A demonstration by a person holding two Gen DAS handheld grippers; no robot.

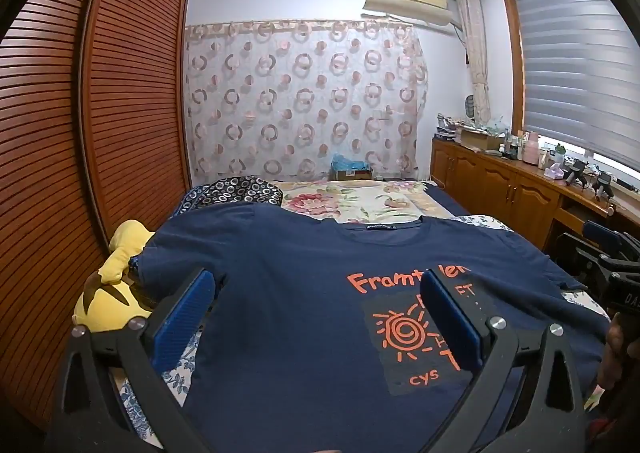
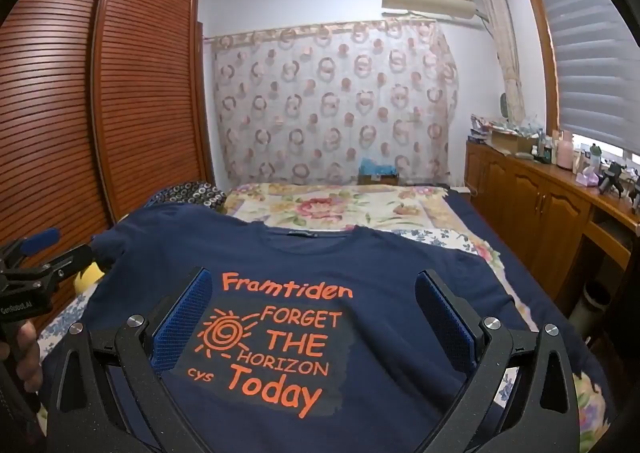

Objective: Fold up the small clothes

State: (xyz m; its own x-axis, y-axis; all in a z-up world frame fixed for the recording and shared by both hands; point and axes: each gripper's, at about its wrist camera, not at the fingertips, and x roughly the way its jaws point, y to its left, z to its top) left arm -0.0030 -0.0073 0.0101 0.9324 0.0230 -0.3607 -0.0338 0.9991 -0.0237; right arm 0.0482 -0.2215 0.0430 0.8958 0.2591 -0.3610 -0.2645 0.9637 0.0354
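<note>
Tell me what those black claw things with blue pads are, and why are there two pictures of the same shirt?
They are two hand-held grippers, one in each of a person's hands, each with a small camera looking along its fingers. One picture comes from the left gripper, the other from the right gripper. Both are wide open and hold nothing. Below them a navy T-shirt with orange writing lies spread flat on the bed, not yet folded. A yellow plush toy sits at the shirt's left edge.
</note>
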